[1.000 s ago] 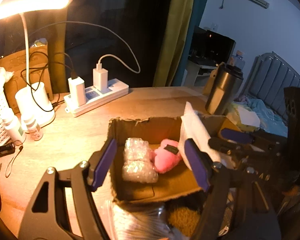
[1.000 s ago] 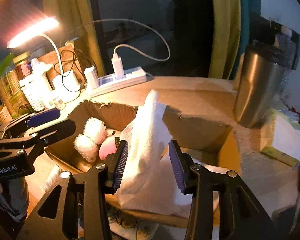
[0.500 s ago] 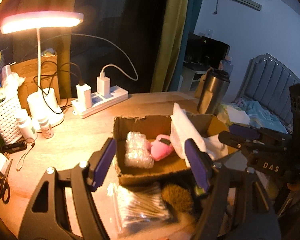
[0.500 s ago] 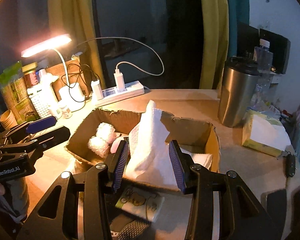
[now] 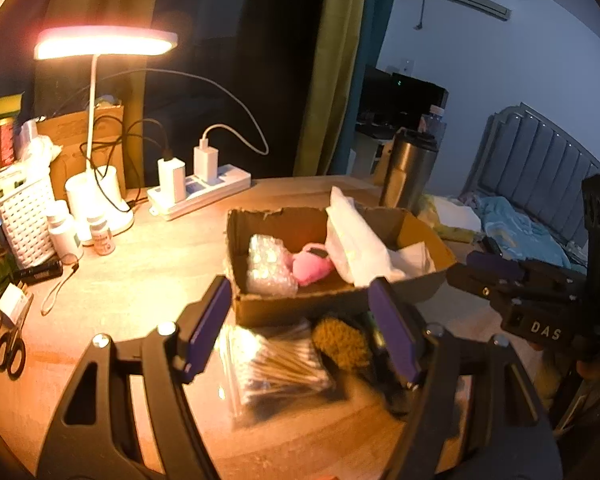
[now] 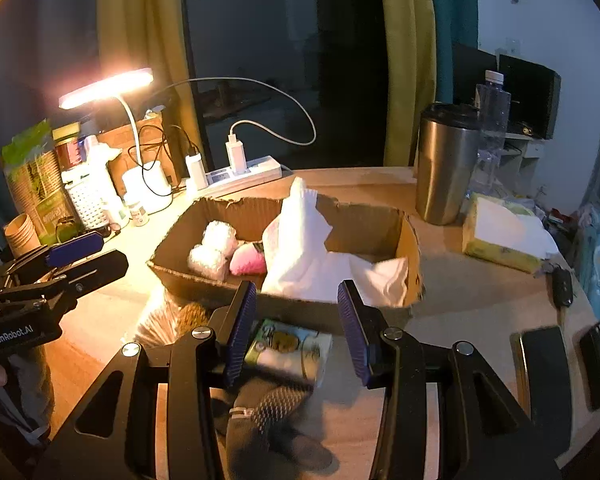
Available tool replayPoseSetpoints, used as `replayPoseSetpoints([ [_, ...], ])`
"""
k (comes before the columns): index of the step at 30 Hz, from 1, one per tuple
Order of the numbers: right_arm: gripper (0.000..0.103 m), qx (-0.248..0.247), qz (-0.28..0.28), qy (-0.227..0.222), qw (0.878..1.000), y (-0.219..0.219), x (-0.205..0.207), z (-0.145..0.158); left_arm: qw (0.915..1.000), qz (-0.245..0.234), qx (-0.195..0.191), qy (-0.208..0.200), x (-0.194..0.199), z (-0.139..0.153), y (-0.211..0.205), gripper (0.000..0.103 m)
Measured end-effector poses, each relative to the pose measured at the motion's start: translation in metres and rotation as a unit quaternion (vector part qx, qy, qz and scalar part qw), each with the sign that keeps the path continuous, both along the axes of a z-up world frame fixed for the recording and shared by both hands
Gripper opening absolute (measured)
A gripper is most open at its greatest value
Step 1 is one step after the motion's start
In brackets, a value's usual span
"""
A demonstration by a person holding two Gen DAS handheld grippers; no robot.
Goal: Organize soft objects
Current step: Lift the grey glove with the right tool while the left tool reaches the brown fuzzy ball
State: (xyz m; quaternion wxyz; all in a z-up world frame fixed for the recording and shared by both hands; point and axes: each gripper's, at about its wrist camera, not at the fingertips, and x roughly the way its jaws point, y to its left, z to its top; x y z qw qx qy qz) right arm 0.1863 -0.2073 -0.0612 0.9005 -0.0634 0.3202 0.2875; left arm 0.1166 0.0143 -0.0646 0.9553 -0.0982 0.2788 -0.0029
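An open cardboard box (image 5: 260, 308) (image 6: 376, 224) on the wooden table holds a bubble-wrap bundle (image 5: 268, 268) (image 6: 214, 250), a pink plush (image 5: 312, 266) (image 6: 248, 262) and a white cloth (image 5: 360, 248) (image 6: 300, 248) that stands up over the box's near wall. My left gripper (image 5: 300, 338) is open and empty, above a bag of cotton swabs (image 5: 276, 368) and a brown scrubby pad (image 5: 342, 344). My right gripper (image 6: 296, 330) is open and empty, in front of the box, above a small printed pack (image 6: 288, 348) and a grey glove (image 6: 268, 420).
A lit desk lamp (image 5: 104, 40), power strip with chargers (image 5: 198, 192), white basket (image 5: 24, 212) and small bottles (image 5: 66, 236) stand at the back left. Scissors (image 5: 8, 354) lie left. A steel tumbler (image 6: 446, 164), tissue pack (image 6: 504, 236), car key (image 6: 562, 286) and phones (image 6: 544, 364) are right.
My right gripper has let go of the white cloth, which now rests in the box. Both grippers have pulled back from the box toward the table's near edge.
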Motion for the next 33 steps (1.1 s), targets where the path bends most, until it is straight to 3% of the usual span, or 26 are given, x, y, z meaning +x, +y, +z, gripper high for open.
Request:
replayPoseSetpoints([
  [15,0.045,-0.008,0.006,0.029,1.0,0.005,-0.037,-0.034,0.9998,0.001,-0.001,0.021,-0.03,-0.03,0.0,0.073],
  [33,0.045,-0.034,0.011,0.074,0.997,0.014,-0.053,-0.082,0.9982,-0.011,-0.001,0.059,-0.033,-0.064,-0.002,0.073],
])
